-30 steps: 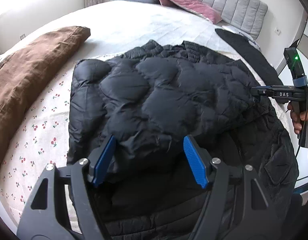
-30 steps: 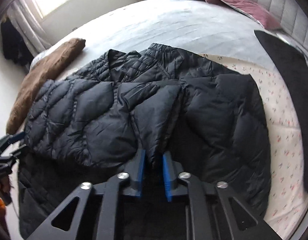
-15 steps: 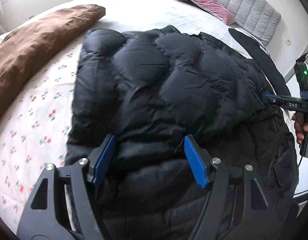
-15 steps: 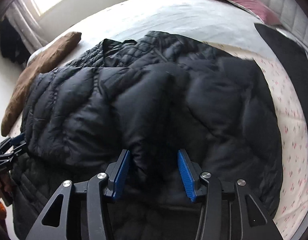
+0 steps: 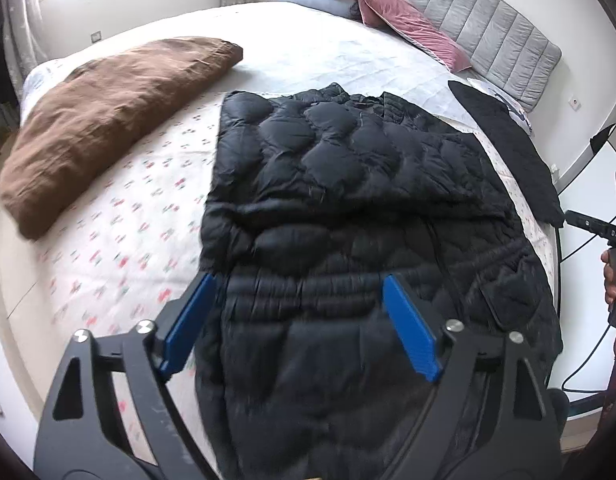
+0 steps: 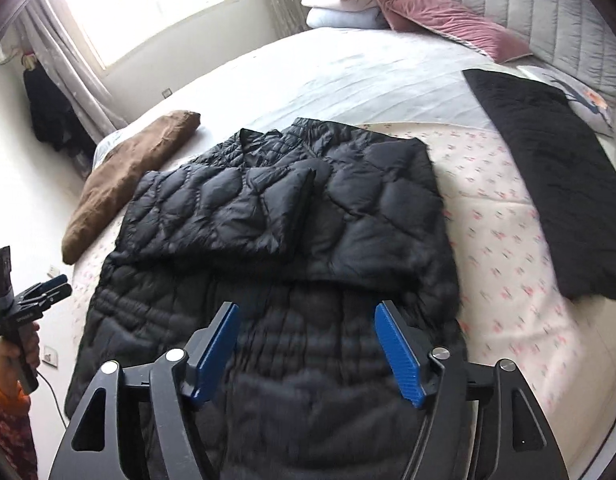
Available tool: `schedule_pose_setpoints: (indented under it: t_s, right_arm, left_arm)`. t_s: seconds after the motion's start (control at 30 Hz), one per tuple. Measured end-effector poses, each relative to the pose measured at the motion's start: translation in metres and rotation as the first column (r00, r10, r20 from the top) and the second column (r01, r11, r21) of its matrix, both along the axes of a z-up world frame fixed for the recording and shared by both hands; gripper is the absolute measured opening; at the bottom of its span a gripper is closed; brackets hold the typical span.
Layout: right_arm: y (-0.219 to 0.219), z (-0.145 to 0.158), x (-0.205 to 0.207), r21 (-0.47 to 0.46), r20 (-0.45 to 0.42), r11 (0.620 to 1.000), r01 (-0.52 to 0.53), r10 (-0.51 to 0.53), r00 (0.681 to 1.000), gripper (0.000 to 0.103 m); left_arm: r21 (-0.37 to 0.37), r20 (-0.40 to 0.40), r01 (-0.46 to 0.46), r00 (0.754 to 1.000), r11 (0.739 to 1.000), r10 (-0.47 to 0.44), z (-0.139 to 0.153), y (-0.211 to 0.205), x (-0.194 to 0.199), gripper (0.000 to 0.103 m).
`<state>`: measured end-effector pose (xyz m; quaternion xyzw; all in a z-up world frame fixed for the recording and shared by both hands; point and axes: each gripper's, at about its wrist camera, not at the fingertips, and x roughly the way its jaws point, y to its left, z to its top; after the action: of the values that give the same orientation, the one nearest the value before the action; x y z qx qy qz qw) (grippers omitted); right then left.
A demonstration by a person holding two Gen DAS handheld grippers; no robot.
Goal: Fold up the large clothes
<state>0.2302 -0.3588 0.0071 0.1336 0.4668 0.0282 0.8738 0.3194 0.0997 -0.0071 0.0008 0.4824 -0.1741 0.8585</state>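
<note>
A long black quilted puffer coat [image 5: 348,208] lies flat on the bed, collar away from me, with both sleeves folded across its chest; it also shows in the right wrist view [image 6: 283,216]. My left gripper [image 5: 299,320] is open and empty, raised above the coat's lower part. My right gripper [image 6: 308,348] is open and empty, also above the lower part. Each gripper shows at the edge of the other's view: the right one [image 5: 588,226] and the left one [image 6: 47,288].
The bed has a floral sheet [image 5: 119,220]. A brown folded cloth [image 5: 107,120] lies left of the coat. A black cloth [image 6: 548,168] lies to its right. Pink cushions [image 6: 440,16] and folded bedding [image 6: 348,8] sit by the grey headboard.
My right gripper opened and let go of the sleeve, which now lies across the chest. Both grippers pulled back and rose away from the coat.
</note>
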Motion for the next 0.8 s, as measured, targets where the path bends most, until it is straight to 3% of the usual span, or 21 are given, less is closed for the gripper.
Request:
schedule_pose_setpoints:
  t_s: [0.13,0.37,0.53,0.8]
  right_arm:
    - [-0.009,0.007,-0.041,0.019,0.0,1.0,0.021,-0.021,1.0,0.075]
    - [-0.024,-0.001,-0.1,0.048,-0.02,0.998,0.048,-0.047,0.999,0.077]
    - [-0.038,-0.019,-0.13,0.092,-0.044,0.992,0.082,-0.079,0.996,0.077]
    - [-0.064,-0.065,-0.17,0.158,-0.094,0.974,0.163,-0.15,0.984,0.078]
  left_arm:
    - [0.022,-0.015,-0.018,1.0,1.0,0.018,0.008,0.012,-0.03,0.091]
    - [0.027,-0.099,-0.033,0.994,0.999,0.036,-0.005,0.036,-0.072,0.092]
    - [-0.008,-0.148,-0.067,0.987,0.998,0.065,-0.018,0.052,-0.097,0.092]
    - [-0.088,-0.255,-0.06,0.966,0.994,0.036,-0.049,0.064,-0.12,0.092]
